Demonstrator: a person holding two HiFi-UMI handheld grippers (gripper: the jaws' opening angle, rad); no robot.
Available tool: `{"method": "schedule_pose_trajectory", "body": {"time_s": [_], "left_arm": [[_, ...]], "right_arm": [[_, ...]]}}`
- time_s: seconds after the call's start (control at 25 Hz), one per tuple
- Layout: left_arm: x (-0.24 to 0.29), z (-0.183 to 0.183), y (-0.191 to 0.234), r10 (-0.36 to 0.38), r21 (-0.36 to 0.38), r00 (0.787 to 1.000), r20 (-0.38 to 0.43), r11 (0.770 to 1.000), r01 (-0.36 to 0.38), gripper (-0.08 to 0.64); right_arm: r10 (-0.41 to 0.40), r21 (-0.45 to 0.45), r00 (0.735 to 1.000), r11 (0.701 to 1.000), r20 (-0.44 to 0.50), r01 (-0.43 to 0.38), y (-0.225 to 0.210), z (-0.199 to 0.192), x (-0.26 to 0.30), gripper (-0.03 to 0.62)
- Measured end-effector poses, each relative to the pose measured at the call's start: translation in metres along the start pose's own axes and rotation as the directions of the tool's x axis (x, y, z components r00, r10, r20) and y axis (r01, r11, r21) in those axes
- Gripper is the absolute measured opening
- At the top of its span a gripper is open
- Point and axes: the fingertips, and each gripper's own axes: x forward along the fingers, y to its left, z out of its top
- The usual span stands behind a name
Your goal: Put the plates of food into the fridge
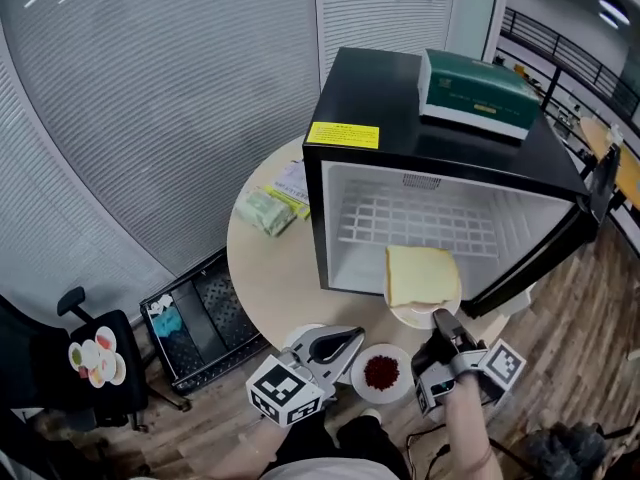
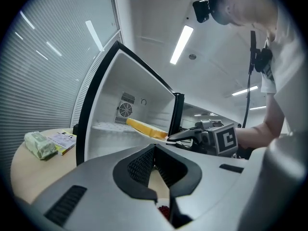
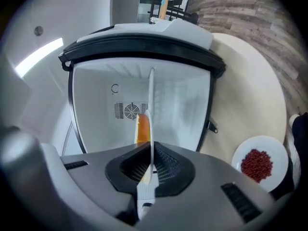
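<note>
White toast plate clamped in right claw.

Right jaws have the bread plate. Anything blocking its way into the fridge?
Nothing visible. The fridge door is swung open to the side, the wire shelf is bare, and the bread plate sits right at the opening.

Mini fridge on round table, box atop it, packet at fridge's 9 o'clock, bread plate before its opening, bean plate at table's 6 o'clock.
</note>
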Motion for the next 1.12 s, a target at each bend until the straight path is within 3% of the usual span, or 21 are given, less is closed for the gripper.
{"method": "schedule_pose_trajectory", "body": {"time_s": [0.48,1.12], "left_arm": [[-0.003,0.019,0.034,0.026,-0.030,0.997,0.072,0.999,-0.023,0.005],[-0.008,0.014,0.052,0.029,-0.069,0.997,0.068,0.997,-0.025,0.005]], "right_arm": [[-0.032,-0.022,0.999,0.999,0.015,0.032,0.028,-0.024,0.086,0.017],[-0.140,0.010,0.974,0.990,0.179,0.140,0.021,-0.026,0.121,0.017]]}}
